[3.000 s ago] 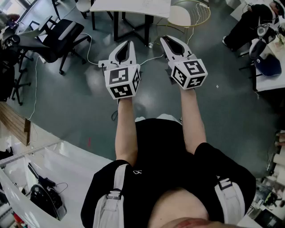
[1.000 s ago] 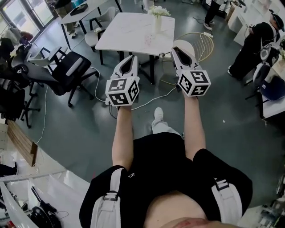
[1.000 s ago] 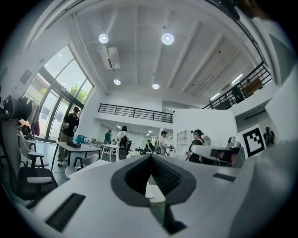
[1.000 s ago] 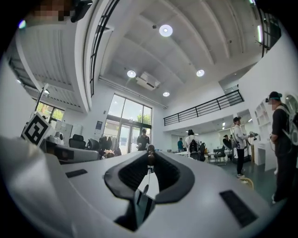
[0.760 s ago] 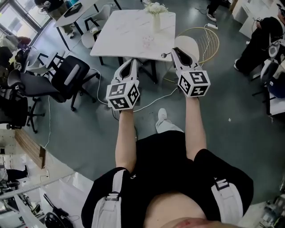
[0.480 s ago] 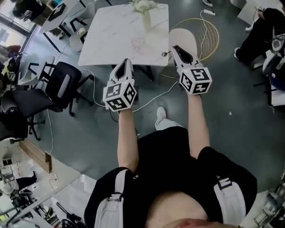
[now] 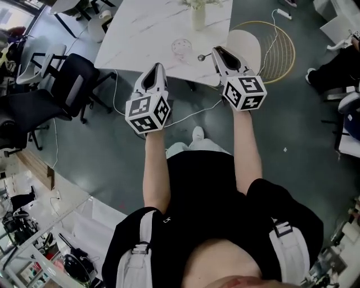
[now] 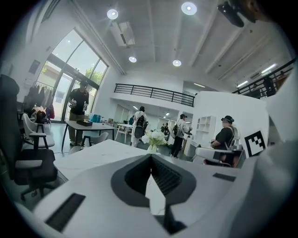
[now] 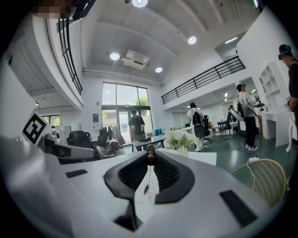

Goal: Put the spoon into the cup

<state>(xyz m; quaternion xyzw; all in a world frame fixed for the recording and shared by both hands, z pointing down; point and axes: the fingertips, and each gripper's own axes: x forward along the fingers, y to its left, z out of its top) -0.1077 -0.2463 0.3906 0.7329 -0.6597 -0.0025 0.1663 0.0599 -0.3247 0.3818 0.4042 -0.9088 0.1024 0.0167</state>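
Right tongs (image 7: 215, 52): jaws nearly together, pinched on the thin handle of a small metal spoon (image 7: 201, 57). The spoon's bowl juts toward nine o'clock of the tips, over the table's near corner.
Left tongs (image 7: 156, 68): jaws closed tip to tip with nothing between them, tips at the table's near edge, at seven o'clock of the cup.
Step in hand: carrying the spoon to the cup. It is gripped but not yet in.
Next move: shift the spoon toward ten o'clock until it is over the cup's mouth, tilt it bowl-down, lower it, then let go. The light glass could topple if nudged.
Clear glass cup (image 7: 181, 45): upright on the white marble-topped table (image 7: 140, 28), apparently empty.
Pale vase (image 7: 198, 17): at one o'clock of the cup, holding white flowers.
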